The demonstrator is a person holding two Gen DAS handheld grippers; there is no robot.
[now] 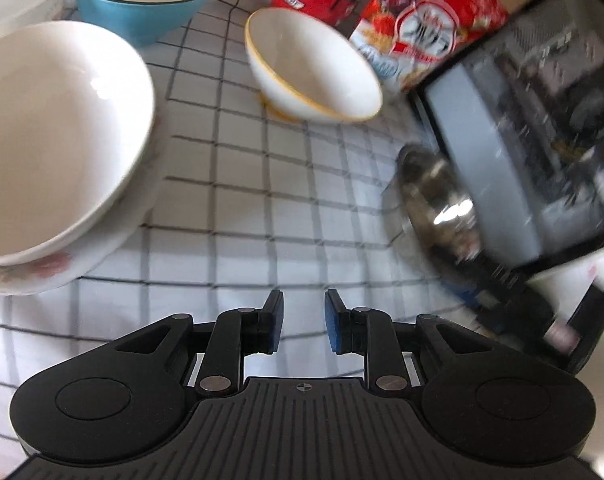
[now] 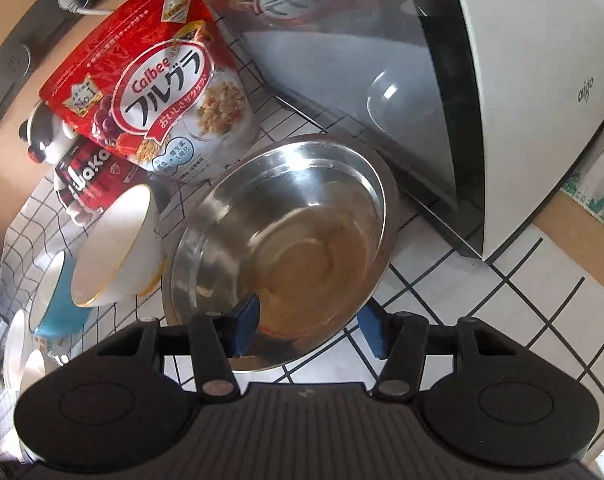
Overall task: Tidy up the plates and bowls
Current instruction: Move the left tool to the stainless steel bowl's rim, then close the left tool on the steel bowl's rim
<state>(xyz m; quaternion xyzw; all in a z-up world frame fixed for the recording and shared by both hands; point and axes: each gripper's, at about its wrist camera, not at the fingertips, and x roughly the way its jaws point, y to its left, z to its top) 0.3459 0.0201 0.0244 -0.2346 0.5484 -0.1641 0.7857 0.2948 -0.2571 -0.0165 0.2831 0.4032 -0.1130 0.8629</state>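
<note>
On the checked cloth [image 2: 482, 280] of the bench, close against the dark glass door of the white oven [image 2: 522, 80], sits the steel bowl [image 2: 286, 240], and the right gripper [image 2: 308, 330] hangs just over its near rim with its jaws moderately apart and nothing pressed between them: the left blue pad shows against the bowl's inside, the right pad outside the rim over the cloth. Beside the steel bowl, toward the cereal bag [image 2: 154, 80] at the back edge, a gold-rimmed white bowl [image 1: 310, 68] rests tilted on its foot. The left gripper [image 1: 304, 322] hovers over bare cloth with jaws narrow and empty; to its left a large white bowl [image 1: 58, 136] sits nested on a flowered plate [image 1: 54, 268], with a blue bowl [image 1: 142, 4] behind it near the back edge. The step in hand looks like taking the steel bowl by its rim. To do it well, I would judge, the right jaws should straddle the thin wall squarely, one pad inside and one outside, go deep enough to bite below the rolled lip, and close firmly since polished steel is likely slippery; the lift should clear the oven door and the tilted bowl alongside.
</note>
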